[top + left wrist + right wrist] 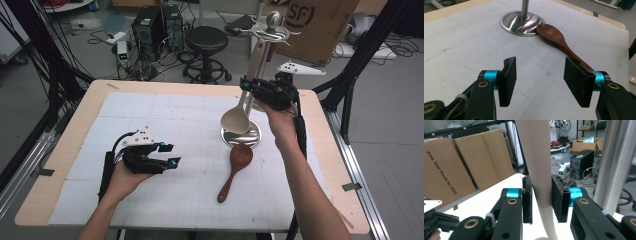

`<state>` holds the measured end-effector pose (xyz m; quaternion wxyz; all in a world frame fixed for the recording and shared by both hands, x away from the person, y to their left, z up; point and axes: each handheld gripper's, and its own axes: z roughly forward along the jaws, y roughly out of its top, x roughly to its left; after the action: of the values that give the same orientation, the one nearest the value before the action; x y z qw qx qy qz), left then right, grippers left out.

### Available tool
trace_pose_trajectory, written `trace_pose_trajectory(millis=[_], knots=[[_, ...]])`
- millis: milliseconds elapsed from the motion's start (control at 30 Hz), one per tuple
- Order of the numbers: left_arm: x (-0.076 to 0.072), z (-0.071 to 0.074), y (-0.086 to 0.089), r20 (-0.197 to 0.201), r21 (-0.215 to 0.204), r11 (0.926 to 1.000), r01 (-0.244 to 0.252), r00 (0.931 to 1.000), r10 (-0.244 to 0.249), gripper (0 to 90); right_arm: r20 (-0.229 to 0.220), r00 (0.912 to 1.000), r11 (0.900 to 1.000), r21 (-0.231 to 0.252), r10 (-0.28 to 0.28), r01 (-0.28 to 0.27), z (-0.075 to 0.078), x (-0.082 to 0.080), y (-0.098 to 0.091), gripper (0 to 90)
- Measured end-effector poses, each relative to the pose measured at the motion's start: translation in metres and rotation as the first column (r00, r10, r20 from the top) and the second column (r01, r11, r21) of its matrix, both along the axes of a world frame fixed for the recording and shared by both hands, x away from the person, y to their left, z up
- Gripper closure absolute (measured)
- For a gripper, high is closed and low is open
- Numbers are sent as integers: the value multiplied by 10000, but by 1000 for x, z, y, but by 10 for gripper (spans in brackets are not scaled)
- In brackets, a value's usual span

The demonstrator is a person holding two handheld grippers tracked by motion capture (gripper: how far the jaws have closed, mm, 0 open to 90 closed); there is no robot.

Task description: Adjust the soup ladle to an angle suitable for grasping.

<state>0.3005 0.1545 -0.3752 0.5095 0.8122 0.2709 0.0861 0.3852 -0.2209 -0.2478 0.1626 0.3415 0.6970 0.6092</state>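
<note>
A pale wooden spoon (236,119) hangs beside the pole of a metal stand (241,137), bowl down just above the round base. My right gripper (248,86) is shut on its handle; in the right gripper view both pads press the pale wooden spoon (541,170) from either side, and the stand's pole (616,162) rises close on the right. A dark brown spoon (235,167) lies flat on the white mat, bowl against the base. My left gripper (170,155) rests open and empty at the front left. The left gripper (539,80) faces the brown spoon (554,37), whose handle end runs behind one jaw.
The stand's base (521,22) is at the mat's far right. A white mat (150,115) covers the wooden table (65,150). Behind the table are a black stool (206,40), computer towers (157,25) and a cardboard box (315,25). Black frame posts flank both sides.
</note>
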Motion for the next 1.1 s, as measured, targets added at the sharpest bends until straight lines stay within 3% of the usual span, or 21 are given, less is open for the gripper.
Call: trace_pose_trajectory(millis=[367, 600, 1100], knots=[[0, 0, 1, 0, 20, 10000, -32, 10000, 32, 434, 52, 10000, 9998, -181, -47, 48, -1, -1, -5, 726], [0, 0, 2, -46, -51, 9999, -141, 9999, 140, 411, 85, 9998, 9996, -250, 163, -160, -1, -3, -7, 662], [2, -2, 10, -209, -1, 9987, -517, 9984, 517, 331, 584, 9969, 9982, -303, 526, -509, 7, -15, -28, 592]])
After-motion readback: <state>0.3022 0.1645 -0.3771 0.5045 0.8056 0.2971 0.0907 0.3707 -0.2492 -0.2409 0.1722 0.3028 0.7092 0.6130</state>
